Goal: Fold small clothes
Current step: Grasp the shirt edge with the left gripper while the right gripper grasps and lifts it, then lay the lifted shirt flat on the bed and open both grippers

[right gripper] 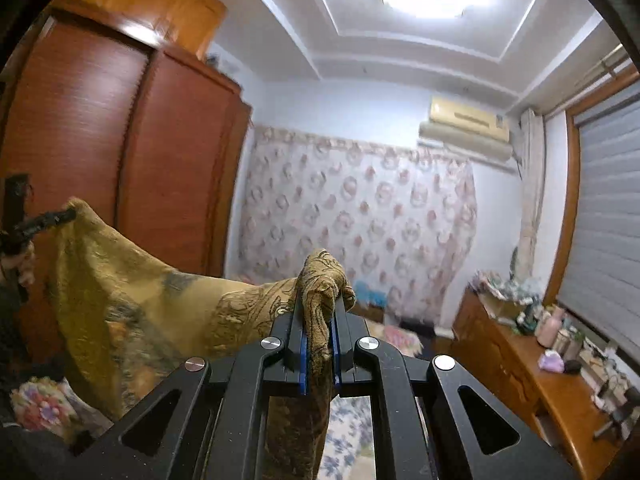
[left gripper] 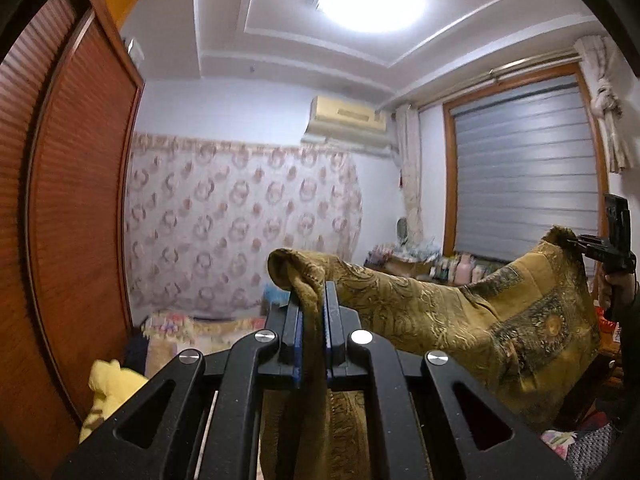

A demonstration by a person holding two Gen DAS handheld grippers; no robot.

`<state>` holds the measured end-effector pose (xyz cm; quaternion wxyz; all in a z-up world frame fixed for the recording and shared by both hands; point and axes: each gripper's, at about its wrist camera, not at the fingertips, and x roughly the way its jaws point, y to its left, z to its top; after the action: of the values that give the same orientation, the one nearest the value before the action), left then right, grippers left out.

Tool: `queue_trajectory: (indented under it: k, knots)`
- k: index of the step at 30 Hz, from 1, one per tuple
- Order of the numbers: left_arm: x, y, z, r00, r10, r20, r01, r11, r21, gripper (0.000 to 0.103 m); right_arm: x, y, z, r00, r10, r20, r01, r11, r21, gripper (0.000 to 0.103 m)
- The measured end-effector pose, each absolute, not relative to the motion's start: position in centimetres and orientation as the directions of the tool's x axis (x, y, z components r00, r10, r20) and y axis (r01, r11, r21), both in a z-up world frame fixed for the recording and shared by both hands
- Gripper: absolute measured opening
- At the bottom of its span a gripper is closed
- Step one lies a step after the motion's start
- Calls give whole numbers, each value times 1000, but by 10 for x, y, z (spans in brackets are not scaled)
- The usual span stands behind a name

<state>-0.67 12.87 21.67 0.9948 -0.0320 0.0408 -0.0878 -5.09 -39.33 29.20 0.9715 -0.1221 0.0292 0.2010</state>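
A lived-in bedroom at home

Tall reddish-brown louvred wooden wardrobe (right gripper: 120,152), cream wall-mounted air conditioner (left gripper: 348,118), floral patterned curtain (right gripper: 356,224), grey window blind (left gripper: 524,168) and cluttered wooden dresser (right gripper: 532,372) furnish it.

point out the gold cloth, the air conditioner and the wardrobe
gold cloth (left gripper: 460,304), left wrist view, on the span hanging between the grips
air conditioner (right gripper: 466,122), right wrist view, front panel
wardrobe (right gripper: 172,160), right wrist view, right door

A: The cloth (left gripper: 460,312) hangs down behind the left gripper (left gripper: 313,300); its lower edge is cut off at 6 o'clock.

B: In the right view also. The hand (right gripper: 14,256) at 9 o'clock is half out of the picture.

A: The things on the desk (right gripper: 532,364), at 4 o'clock, are too small and blurred to name.

B: The curtain (left gripper: 240,224) pattern is blurred too.
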Motion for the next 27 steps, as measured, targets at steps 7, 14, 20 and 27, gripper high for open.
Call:
queue_trajectory:
  k: [7,14,20,27]
  knots:
    - [107,129,143,961,-113,-254,101,993,-63,9,86,-357,230,908,295,-298,-359,914,-187,8]
    - [197,133,55,888,-84,-453,64,996,-60,27,220,-316,133,806,217,-551,-301,951,-66,25]
    - [183,131,27,849,-110,-517,75,993,-88,63,241,-296,77,748,181,-639,-283,957,-60,43]
    - [146,127,-2,800,-99,-591,73,995,-67,64,236,-339,70,705,199,-681,-289,957,-20,43]
